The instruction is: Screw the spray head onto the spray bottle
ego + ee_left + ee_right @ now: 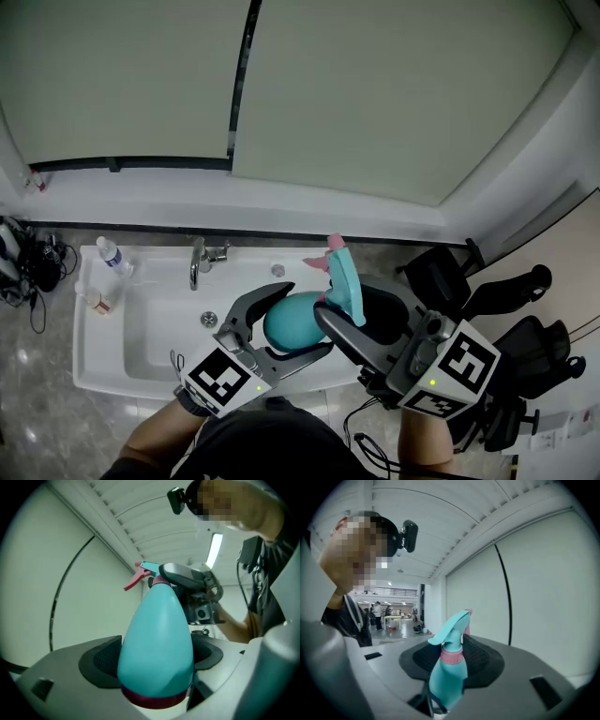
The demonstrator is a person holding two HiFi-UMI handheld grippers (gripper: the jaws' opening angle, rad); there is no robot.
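The teal, egg-shaped plastic spray bottle (292,323) with a dark red band round its base sits just below the centre of the head view, above the near rim of the sink. It lies roughly level, with its neck toward the right. The left gripper (305,319) is clenched on its rounded body, one black pad on each side. At the neck is the teal spray head (345,281) with its pink collar and pink trigger, rising toward the middle of the frame. The right gripper (345,305) is clamped on it, and the right gripper view shows the head pinched between the two dark pads. Head and neck meet, but how far the collar is threaded on cannot be told.

Behind them, at lower left, lies the white rectangular sink (141,382) with a chrome faucet (198,262). A small clear plastic bottle (112,256) stands on its back ledge. Black office chairs (511,314) crowd the right edge.
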